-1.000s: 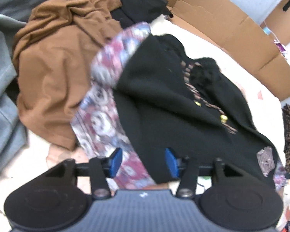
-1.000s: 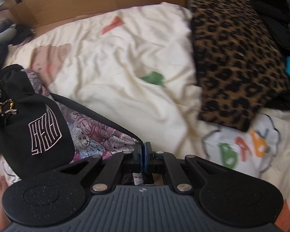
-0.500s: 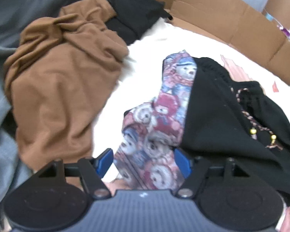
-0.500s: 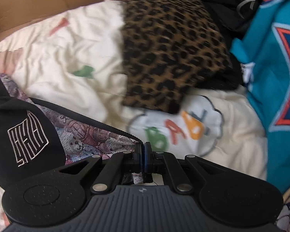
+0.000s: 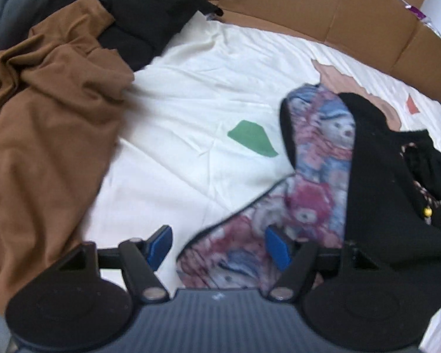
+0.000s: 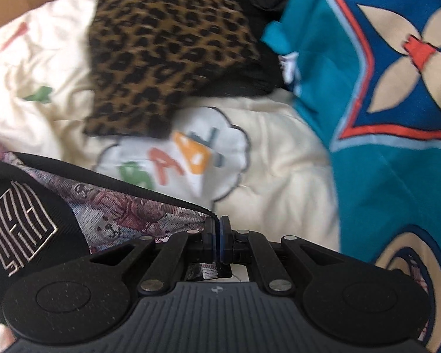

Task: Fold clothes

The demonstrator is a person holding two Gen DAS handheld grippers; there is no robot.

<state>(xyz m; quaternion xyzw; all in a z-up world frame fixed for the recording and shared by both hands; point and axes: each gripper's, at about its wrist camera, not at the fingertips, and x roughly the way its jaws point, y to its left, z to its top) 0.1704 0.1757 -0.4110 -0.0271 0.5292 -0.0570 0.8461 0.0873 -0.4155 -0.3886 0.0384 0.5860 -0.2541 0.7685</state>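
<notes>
Nearby, brown garment (image 5: pixel 41 135), leopard-print cloth (image 6: pixel 167 50), teal fabric (image 6: pixel 376 94), cardboard (image 5: pixel 323 6).

brown garment (image 5: pixel 44 135), leopard-print cloth (image 6: pixel 164 44), teal fabric (image 6: pixel 382 191)

Left gripper (image 5: pixel 217 245) agape over bear-print garment (image 5: pixel 317 176) — brown cloth (image 5: pixel 44 135) beside

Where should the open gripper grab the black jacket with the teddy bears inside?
Probably the black-piped hem edge of the jacket, coming from its left: that edge lies thin and free on the sheet, right ahead of the open left gripper. The right gripper holds another edge.
</notes>
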